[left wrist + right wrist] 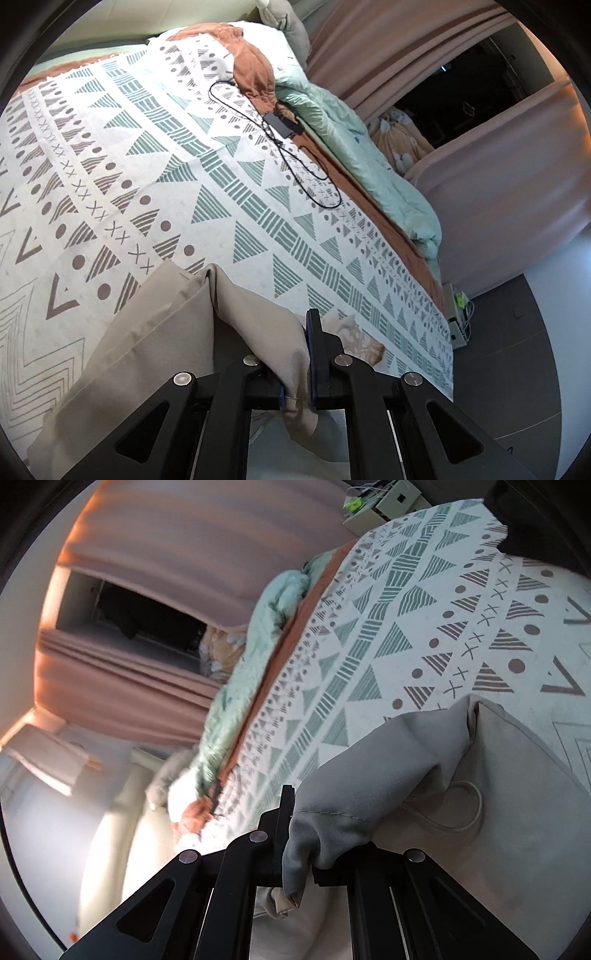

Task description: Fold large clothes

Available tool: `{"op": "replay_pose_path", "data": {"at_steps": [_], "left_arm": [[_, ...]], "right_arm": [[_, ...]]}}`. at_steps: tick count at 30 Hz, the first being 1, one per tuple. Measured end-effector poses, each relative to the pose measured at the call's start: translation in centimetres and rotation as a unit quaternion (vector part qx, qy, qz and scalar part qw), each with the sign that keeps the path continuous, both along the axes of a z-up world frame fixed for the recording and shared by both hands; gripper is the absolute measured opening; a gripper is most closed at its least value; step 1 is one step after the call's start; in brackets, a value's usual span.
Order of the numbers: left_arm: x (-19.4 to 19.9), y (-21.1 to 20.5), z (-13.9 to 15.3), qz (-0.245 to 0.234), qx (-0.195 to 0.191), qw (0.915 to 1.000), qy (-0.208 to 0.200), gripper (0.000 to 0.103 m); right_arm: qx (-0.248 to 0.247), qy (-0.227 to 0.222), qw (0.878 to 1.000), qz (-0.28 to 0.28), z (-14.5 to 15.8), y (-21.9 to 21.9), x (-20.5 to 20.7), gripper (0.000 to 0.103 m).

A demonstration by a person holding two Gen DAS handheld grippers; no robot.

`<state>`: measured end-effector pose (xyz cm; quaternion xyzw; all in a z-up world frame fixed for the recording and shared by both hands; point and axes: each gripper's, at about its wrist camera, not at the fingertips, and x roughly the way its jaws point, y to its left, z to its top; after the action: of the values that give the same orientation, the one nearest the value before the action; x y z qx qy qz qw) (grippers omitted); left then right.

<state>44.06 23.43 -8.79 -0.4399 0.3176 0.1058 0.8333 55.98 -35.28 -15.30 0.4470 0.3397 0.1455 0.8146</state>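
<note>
A large beige garment (147, 350) hangs between both grippers over a bed. In the left wrist view my left gripper (301, 354) is shut on a bunched edge of it, and the cloth drapes away to the lower left, hiding the left finger. In the right wrist view my right gripper (295, 830) is shut on another gathered edge of the beige garment (480, 775), which spreads to the right with a drawstring loop (469, 805) lying on it. The cloth covers the right finger there.
The bed carries a white cover (166, 166) with green and brown triangles. A black cable and adapter (284, 125) lie on it near a rust pillow (255, 70) and a mint quilt (354, 140). Pink curtains (480, 147) and a floor socket box (456, 314) stand beyond.
</note>
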Motion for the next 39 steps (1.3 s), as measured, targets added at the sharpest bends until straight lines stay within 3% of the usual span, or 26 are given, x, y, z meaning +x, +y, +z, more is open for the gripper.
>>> {"op": "replay_pose_path", "data": {"at_steps": [3,5,7,9,15,23,31,39], "left_arm": [[1.6,0.1,-2.4,0.013,-0.002,0.9996,0.024,0.009],[2.4,0.2,-3.8,0.012,-0.008,0.9995,0.027,0.02],[2.7,0.3,-4.8,0.009,-0.015,0.9997,0.018,0.05],[2.3,0.4,-5.2,0.015,-0.013,0.9997,0.012,0.062],[-0.7,1.5,-3.9,0.029,0.015,0.9994,0.009,0.062],[-4.8,4.5,-2.6,0.044,0.042,0.9978,0.024,0.062],[-9.0,6.5,-4.0,0.026,0.057,0.9961,0.063,0.062],[-12.2,5.9,-5.8,0.006,0.068,0.9933,0.093,0.062]], "right_arm": [[-0.035,0.002,0.999,0.018,-0.5,1.0,1.7,0.015],[-0.065,0.012,0.998,0.021,-0.8,1.5,2.6,0.022],[-0.073,0.015,0.997,0.035,-1.1,2.0,3.1,0.041],[-0.08,0.023,0.995,0.047,-1.4,2.4,3.0,0.045],[-0.138,0.004,0.99,0.027,0.2,2.1,1.0,0.053],[-0.17,0.037,0.985,0.011,0.6,0.5,-0.9,0.053],[-0.227,0.06,0.971,0.037,0.4,-0.4,-2.7,0.053],[-0.262,0.065,0.962,0.047,0.5,-2.2,-5.7,0.053]]}}
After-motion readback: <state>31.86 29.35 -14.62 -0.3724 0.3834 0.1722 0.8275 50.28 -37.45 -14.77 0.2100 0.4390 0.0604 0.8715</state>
